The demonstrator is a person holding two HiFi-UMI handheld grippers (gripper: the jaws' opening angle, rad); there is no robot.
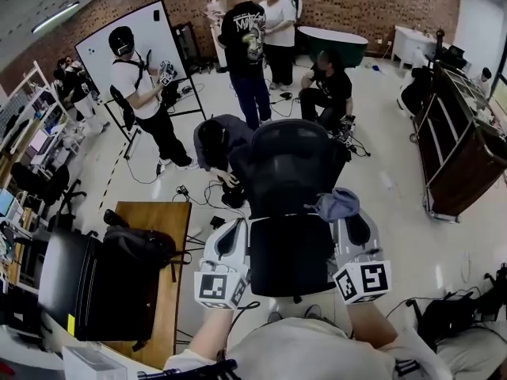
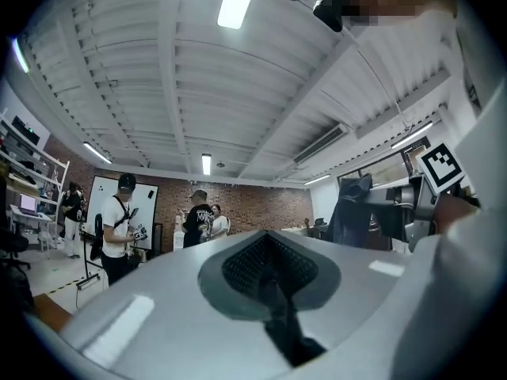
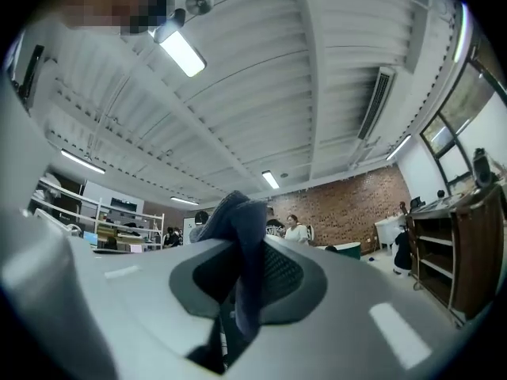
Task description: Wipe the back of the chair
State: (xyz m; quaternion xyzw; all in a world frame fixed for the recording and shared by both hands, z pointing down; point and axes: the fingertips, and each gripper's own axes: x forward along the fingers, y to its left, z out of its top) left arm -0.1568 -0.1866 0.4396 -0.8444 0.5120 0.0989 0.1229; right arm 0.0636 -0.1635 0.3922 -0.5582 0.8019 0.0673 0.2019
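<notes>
The black chair [image 1: 289,172] stands dead centre, its long axis running 12 to 6 o'clock. The right gripper [image 1: 347,216] pinches a blue-grey cloth [image 1: 337,204] at the chair's 3 o'clock edge. The left gripper [image 1: 232,229], at 9 o'clock, has its fingers together and empty.

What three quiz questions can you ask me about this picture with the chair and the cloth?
1. True or false: the right gripper is pinching a blue-grey cloth.
2. Pick one: what colour is the chair in front of the person? A red, B black, C yellow.
3. Fill the gap: the left gripper has its jaws together with ___ between them.

Key: 1 true. 2 B. 3 nothing.
</notes>
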